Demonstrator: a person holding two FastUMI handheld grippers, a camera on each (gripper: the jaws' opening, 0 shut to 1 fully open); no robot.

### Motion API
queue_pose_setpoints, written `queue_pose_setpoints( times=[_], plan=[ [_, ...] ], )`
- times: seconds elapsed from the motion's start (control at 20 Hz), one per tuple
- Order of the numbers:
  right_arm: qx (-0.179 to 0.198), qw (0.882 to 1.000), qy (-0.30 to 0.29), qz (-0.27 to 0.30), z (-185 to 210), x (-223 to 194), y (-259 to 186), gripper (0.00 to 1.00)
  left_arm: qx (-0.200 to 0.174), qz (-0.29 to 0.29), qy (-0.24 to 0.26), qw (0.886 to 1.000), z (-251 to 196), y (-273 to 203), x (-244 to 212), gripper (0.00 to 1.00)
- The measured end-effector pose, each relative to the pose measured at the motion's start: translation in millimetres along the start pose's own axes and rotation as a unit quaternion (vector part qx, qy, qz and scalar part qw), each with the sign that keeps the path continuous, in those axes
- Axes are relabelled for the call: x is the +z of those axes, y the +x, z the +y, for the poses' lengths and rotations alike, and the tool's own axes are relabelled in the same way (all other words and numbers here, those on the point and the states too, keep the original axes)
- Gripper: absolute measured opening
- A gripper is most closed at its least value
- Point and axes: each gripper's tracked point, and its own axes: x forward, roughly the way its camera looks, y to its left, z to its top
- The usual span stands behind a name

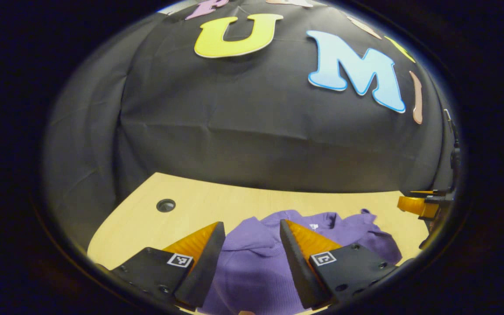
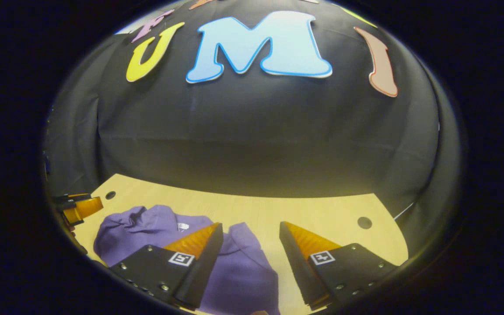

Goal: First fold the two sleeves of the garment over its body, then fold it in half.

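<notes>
On the table (image 1: 243, 199): I am seeing a lumpy purple top (image 1: 256, 262).
Tongs: left (image 1: 252, 234) and right (image 2: 251, 234) are hanging wide open, holding nothing.
Tip: I am thinking grab a sleeve end first.

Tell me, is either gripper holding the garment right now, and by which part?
Nothing is held. The left gripper and right gripper are both open above the purple garment.

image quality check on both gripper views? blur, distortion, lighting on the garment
Left gripper view: strong fisheye bend in the table edge, dim at the rim; purple garment sharp and evenly lit between the open left tongs. Right gripper view: same curvature, no motion blur, garment readable beside the open right tongs, no glare.
</notes>
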Motion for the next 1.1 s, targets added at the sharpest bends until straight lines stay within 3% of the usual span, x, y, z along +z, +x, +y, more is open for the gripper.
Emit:
queue_pose_setpoints(
  times=[0.1, 0.2, 0.3, 0.7, 0.75, 0.8, 1.1],
  plan=[
    [-0.005, 1.0, -0.004, -0.016, -2, 12, -15, 0.8, 0.0, -0.013, 0.007, 1.0, -4, -16, 11, 0.83],
    [-0.009, 0.999, -0.012, -0.031, -5, 24, -30, 0.8, 0.0, -0.026, 0.01, 1.0, -11, -31, 23, 0.95],
    [-0.014, 0.998, -0.025, -0.047, -6, 33, -50, 0.81, -0.001, -0.043, 0.01, 0.999, -19, -52, 35, 0.97],
    [0.0, 0.99, -0.042, -0.137, 0, 70, -136, 0.8, 0.008, -0.127, 0.02, 0.992, -44, -152, 82, 0.94],
    [0.007, 0.989, -0.04, -0.145, 2, 73, -147, 0.84, 0.01, -0.135, 0.016, 0.991, -45, -164, 86, 0.94],
    [0.012, 0.988, -0.036, -0.153, 5, 77, -153, 0.96, 0.012, -0.142, 0.014, 0.99, -46, -174, 90, 0.94],
    [0.017, 0.983, -0.03, -0.18, 10, 83, -203, 0.96, 0.011, -0.167, 0.023, 0.986, -56, -225, 97, 0.95]
  ],
)
